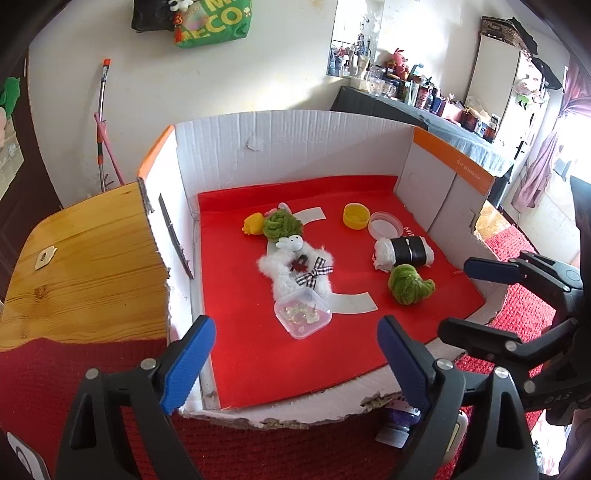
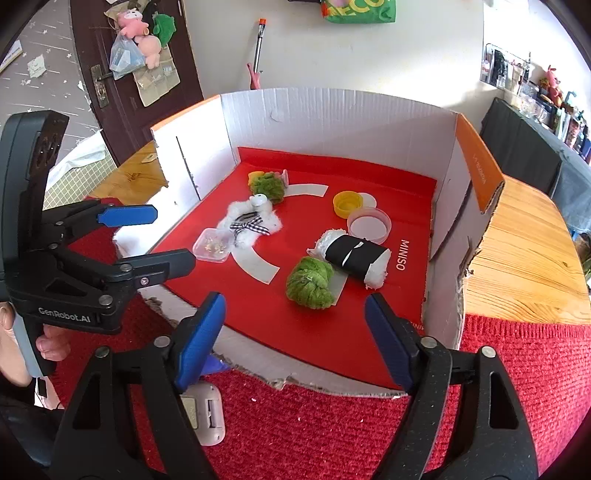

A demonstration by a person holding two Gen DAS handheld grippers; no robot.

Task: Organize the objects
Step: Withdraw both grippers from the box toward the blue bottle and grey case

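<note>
So both grippers empty: left gripper (image 1: 295, 354) wide, right gripper (image 2: 295, 339) wide, hovering at box's near edge. Clear pin box (image 1: 302, 317) sits just ahead of left; green yarn ball (image 2: 309, 282) just ahead of right. Approach w/ jaws straddling, close slow.

Room setting. A white wall (image 1: 229, 92) carries a hanging green bag (image 1: 214, 22); a dark brown door (image 2: 122, 85) stands at left. A wooden table (image 2: 524, 251) bears a red cloth (image 2: 332, 424). A dark-covered counter (image 1: 424, 114) holds cluttered jars and cups. Daylight enters beside pink curtains (image 1: 546, 155).
</note>
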